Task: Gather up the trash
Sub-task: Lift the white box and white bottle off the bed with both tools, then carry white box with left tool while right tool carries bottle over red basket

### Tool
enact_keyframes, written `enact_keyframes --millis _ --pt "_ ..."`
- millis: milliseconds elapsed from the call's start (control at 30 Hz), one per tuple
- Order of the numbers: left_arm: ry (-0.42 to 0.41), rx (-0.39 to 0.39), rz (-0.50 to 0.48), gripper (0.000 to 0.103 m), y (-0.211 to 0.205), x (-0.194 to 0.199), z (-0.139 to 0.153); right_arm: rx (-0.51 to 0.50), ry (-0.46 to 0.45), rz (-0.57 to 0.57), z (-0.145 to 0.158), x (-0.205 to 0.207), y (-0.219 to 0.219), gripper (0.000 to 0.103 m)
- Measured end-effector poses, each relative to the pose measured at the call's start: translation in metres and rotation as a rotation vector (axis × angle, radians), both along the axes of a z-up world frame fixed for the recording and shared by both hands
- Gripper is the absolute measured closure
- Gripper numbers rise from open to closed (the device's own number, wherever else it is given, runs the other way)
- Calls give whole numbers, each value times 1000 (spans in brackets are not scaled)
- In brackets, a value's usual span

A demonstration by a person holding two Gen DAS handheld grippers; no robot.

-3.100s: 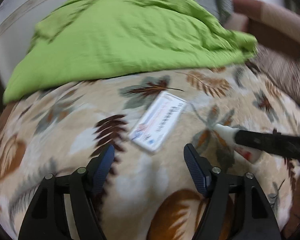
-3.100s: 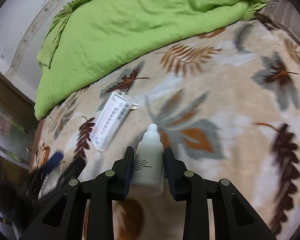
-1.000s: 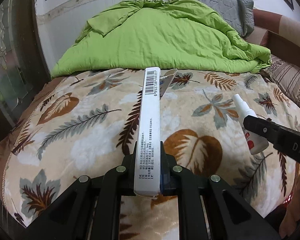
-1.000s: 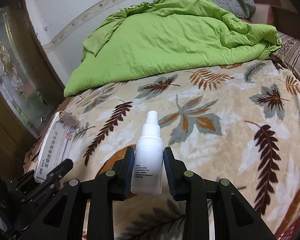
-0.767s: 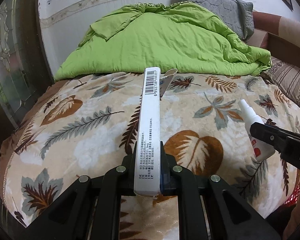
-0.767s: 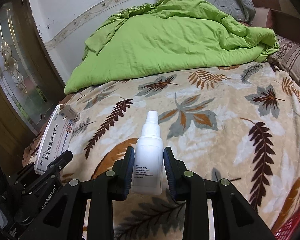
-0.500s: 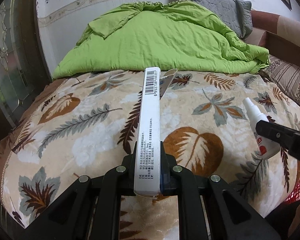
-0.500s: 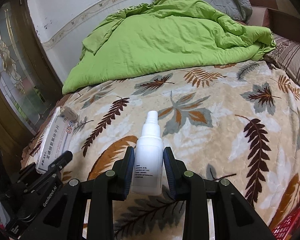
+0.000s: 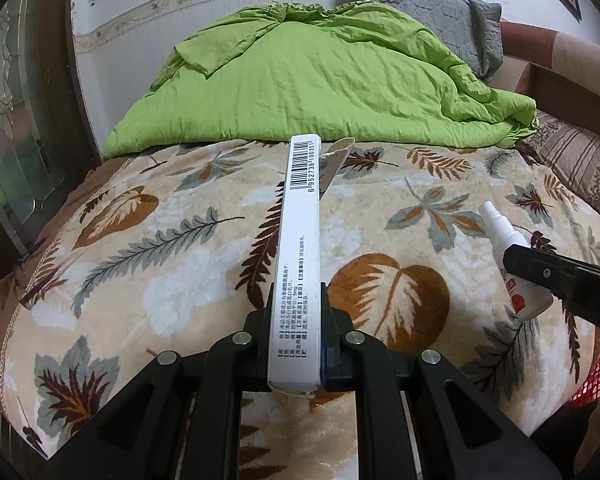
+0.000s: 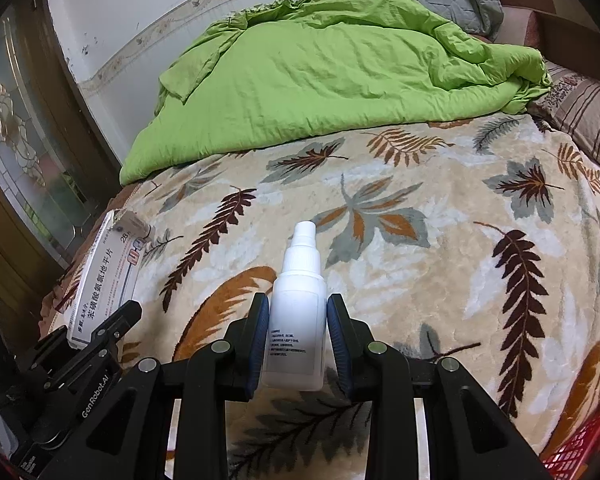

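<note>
My left gripper [image 9: 296,312] is shut on a long white medicine box [image 9: 300,240] with a barcode, held edge-up above the leaf-patterned blanket [image 9: 180,240]. My right gripper [image 10: 298,320] is shut on a small white spray bottle [image 10: 298,320], nozzle pointing forward, also above the blanket [image 10: 440,260]. The bottle [image 9: 512,264] and the right gripper show at the right of the left wrist view. The box [image 10: 108,276] and the left gripper show at the left of the right wrist view.
A green duvet [image 9: 320,80] is piled at the far side of the bed, with a grey pillow [image 9: 440,12] behind it. A red mesh basket [image 10: 580,448] shows at the lower right edge. A glass-panelled door [image 10: 20,160] stands at the left.
Three seconds ago the left gripper was open over the box lying on the blanket; it now holds it lifted. Both grippers have pulled back from the bed, and the red basket has come into view.
</note>
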State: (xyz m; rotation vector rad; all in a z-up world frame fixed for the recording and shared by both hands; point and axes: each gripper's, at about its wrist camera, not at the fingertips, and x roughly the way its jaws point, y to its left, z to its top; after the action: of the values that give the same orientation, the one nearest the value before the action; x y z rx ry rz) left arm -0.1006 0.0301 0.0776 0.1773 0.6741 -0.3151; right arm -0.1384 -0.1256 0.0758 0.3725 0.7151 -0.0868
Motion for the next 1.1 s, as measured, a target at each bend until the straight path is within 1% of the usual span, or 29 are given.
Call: enact_keyframes --millis 233,433,667,833,967,1100 --pt "1 -7 -8 90 -1 0 -1 -1 -1 1 0 1 1 71" --pt "0 -18 -43 90 -7 -8 1 13 -16 4 5 -5 2 71" --pt "57 -68 -119 90 -20 -19 7 76 -20 -1 12 -21 -11 71" --pt "73 -94 -195 90 -38 -39 19 95 -31 -24 18 -47 -29 71" --pt "84 -106 -253 90 -55 -55 27 109 -42 -55 27 -75 -48 71" --pt "91 -119 -337 90 -78 -76 39 112 -53 -103 36 -108 -69 71"
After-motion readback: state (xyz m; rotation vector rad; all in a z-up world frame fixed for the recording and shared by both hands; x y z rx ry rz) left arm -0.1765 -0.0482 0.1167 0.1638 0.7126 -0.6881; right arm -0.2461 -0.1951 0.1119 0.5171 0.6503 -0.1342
